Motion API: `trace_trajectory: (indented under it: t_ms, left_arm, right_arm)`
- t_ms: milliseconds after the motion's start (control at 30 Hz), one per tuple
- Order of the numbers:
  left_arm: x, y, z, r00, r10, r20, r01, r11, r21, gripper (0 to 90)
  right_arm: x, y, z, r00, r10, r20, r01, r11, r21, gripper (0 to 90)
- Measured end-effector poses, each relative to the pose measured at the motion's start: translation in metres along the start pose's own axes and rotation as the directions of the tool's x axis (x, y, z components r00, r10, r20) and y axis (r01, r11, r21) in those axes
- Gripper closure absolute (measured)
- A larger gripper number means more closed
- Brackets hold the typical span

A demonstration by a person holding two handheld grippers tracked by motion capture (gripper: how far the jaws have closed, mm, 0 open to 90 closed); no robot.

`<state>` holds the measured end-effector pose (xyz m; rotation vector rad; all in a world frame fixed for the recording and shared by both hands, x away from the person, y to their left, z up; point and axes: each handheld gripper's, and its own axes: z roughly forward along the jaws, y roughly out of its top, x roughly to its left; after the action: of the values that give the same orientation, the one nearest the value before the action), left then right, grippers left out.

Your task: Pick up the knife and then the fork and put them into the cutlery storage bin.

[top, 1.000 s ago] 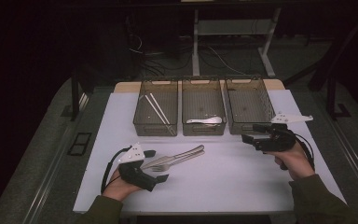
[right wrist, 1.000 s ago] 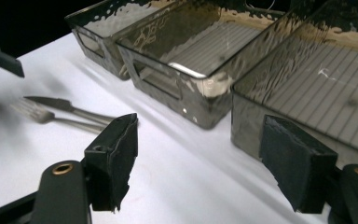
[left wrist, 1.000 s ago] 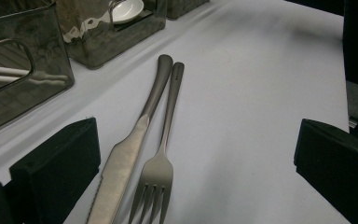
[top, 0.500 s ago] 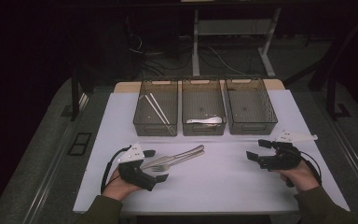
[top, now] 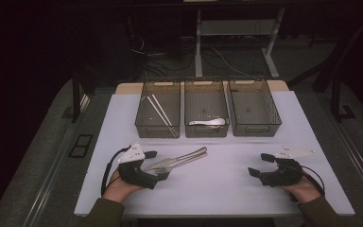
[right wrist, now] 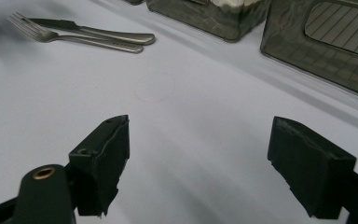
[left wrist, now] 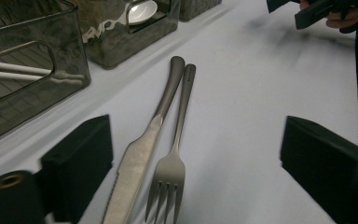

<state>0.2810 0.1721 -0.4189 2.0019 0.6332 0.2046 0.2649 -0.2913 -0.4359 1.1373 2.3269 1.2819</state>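
Observation:
A steel knife (left wrist: pixel 140 154) and a fork (left wrist: pixel 172 158) lie side by side on the white mat, handles pointing toward the bins. In the high view they are the knife (top: pixel 189 155) and fork (top: pixel 170 166). My left gripper (top: pixel 156 165) rests at the front left, open, with both tool ends between its jaws (left wrist: pixel 200 163). Its jaws have just been closing a little, and the pads stand clear of the metal. My right gripper (top: pixel 260 163) sits low at the front right, open (right wrist: pixel 205 154). Its jaws have just been opening over bare mat.
Three grey bins stand in a row at the back. The left bin (top: pixel 144 111) holds white chopsticks (top: pixel 157 109), the middle bin (top: pixel 207 132) a white spoon (top: pixel 208 122), and the right bin (top: pixel 254 127) shows nothing inside. The white mat (top: pixel 217 189) covers the table.
My right gripper has come back from beside the right bin toward the person and down near the mat. The left hand has stayed put, and its jaws look slightly narrower.

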Motion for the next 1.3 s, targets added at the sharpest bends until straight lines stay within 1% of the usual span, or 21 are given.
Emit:
trace_trajectory:
  t_ms: [100, 167, 300, 400, 467, 533, 633, 667, 800, 900, 933, 967, 1000, 1033, 1067, 1100, 1133, 1167, 1200, 1233, 1300]
  left_arm:
    - [0.002, 0.006, 0.002, 1.0, 0.0, 0.005, 0.0, 1.0, -0.004, 24.2]
    - [0.003, 0.012, 0.005, 1.0, 0.004, 0.006, -0.004, 1.0, -0.005, 33.0]
    - [0.004, 0.021, 0.016, 0.9998, 0.012, 0.016, -0.013, 0.9997, 0.02, 52.5]
    - [0.007, 0.026, 0.028, 0.9997, -0.003, 0.025, 0.001, 0.9984, 0.056, 64.9]
    - [0.009, 0.03, 0.037, 0.9996, -0.007, 0.027, 0.004, 0.9965, 0.083, 72.5]
    - [0.011, 0.033, 0.046, 0.9992, -0.008, 0.04, 0.004, 0.9946, 0.104, 80.0]
    - [0.013, 0.037, 0.061, 0.9986, 0.012, 0.052, -0.02, 0.9877, 0.155, 88.4]
    - [0.013, 0.037, 0.064, 0.9985, 0.012, 0.053, -0.02, 0.9861, 0.165, 88.6]
    - [0.014, 0.04, 0.079, 0.9984, 0.019, 0.054, -0.031, 0.9742, 0.224, 88.8]
    - [0.014, 0.041, 0.087, 0.9979, 0.045, 0.047, -0.056, 0.9642, 0.259, 88.8]
    - [0.014, 0.041, 0.09, 0.9978, 0.05, 0.043, -0.059, 0.9625, 0.265, 88.8]
    - [0.014, 0.041, 0.091, 0.9978, 0.052, 0.041, -0.061, 0.9586, 0.278, 88.8]
    - [0.014, 0.04, 0.093, 0.9981, 0.052, 0.033, -0.06, 0.9574, 0.282, 88.8]
    - [0.015, 0.04, 0.094, 0.9978, 0.057, 0.034, -0.065, 0.9554, 0.288, 88.8]
    - [0.015, 0.04, 0.095, 0.9976, 0.059, 0.037, -0.067, 0.955, 0.289, 88.8]
    - [0.015, 0.039, 0.096, 0.9977, 0.058, 0.034, -0.066, 0.9519, 0.299, 88.8]
    - [0.015, 0.038, 0.097, 0.9978, 0.057, 0.032, -0.064, 0.9517, 0.3, 88.8]
    - [0.016, 0.038, 0.097, 0.9968, 0.067, 0.043, -0.077, 0.9478, 0.309, 88.8]
    - [0.014, 0.038, 0.098, 0.9971, 0.065, 0.04, -0.075, 0.9458, 0.316, 88.8]
    - [0.014, 0.038, 0.099, 0.996, 0.081, 0.038, -0.089, 0.9429, 0.321, 88.8]
    - [0.013, 0.038, 0.099, 0.9954, 0.089, 0.037, -0.096, 0.9406, 0.326, 88.8]
  right_arm:
    - [0.0, 0.0, 0.0, 1.0, 0.003, -0.001, -0.003, 1.0, -0.001, 20.6]
    - [0.0, 0.0, 0.0, 1.0, 0.003, -0.003, -0.003, 1.0, -0.001, 20.6]
    - [0.001, 0.001, 0.0, 1.0, -0.002, -0.004, 0.002, 1.0, -0.006, 20.6]
    - [0.001, 0.001, 0.0, 1.0, 0.004, -0.005, -0.004, 1.0, -0.009, 20.6]
    - [0.0, 0.001, 0.0, 1.0, 0.008, -0.004, -0.008, 1.0, -0.009, 20.7]
    - [0.0, 0.001, 0.0, 0.9999, 0.01, -0.003, -0.01, 1.0, -0.012, 20.7]
    - [-0.001, 0.001, -0.001, 0.9999, 0.016, -0.004, -0.016, 1.0, -0.014, 20.7]
    - [-0.001, 0.001, -0.001, 0.9999, 0.016, -0.005, -0.016, 1.0, -0.015, 20.7]
    - [-0.001, 0.001, -0.001, 0.9999, 0.016, -0.006, -0.016, 1.0, -0.018, 20.7]
    - [-0.001, 0.001, -0.001, 0.9999, 0.016, -0.007, -0.016, 1.0, -0.019, 20.7]
    - [-0.001, 0.001, -0.001, 0.9998, 0.016, -0.007, -0.017, 1.0, -0.019, 20.7]
    - [-0.002, 0.001, -0.001, 0.9998, 0.018, -0.008, -0.018, 1.0, -0.019, 20.7]
    - [-0.002, 0.001, -0.001, 0.9998, 0.018, -0.008, -0.018, 1.0, -0.018, 20.7]
    - [-0.002, 0.001, -0.001, 0.9998, 0.018, -0.008, -0.018, 1.0, -0.019, 20.8]
    - [-0.002, 0.001, -0.001, 0.9998, 0.019, -0.008, -0.019, 1.0, -0.02, 20.8]
    - [-0.002, 0.001, -0.001, 0.9998, 0.018, -0.008, -0.019, 1.0, -0.02, 20.8]
    - [-0.002, 0.001, -0.001, 0.9998, 0.018, -0.009, -0.018, 1.0, -0.02, 20.8]
    - [-0.002, 0.001, -0.001, 0.9998, 0.018, -0.009, -0.018, 1.0, -0.02, 20.8]
    - [-0.002, 0.001, -0.001, 0.9998, 0.019, -0.01, -0.019, 1.0, -0.02, 20.7]
    - [-0.002, 0.001, -0.001, 0.9998, 0.019, -0.011, -0.019, 1.0, -0.02, 20.8]
    - [-0.002, 0.001, -0.001, 0.9997, 0.019, -0.011, -0.02, 1.0, -0.02, 20.8]
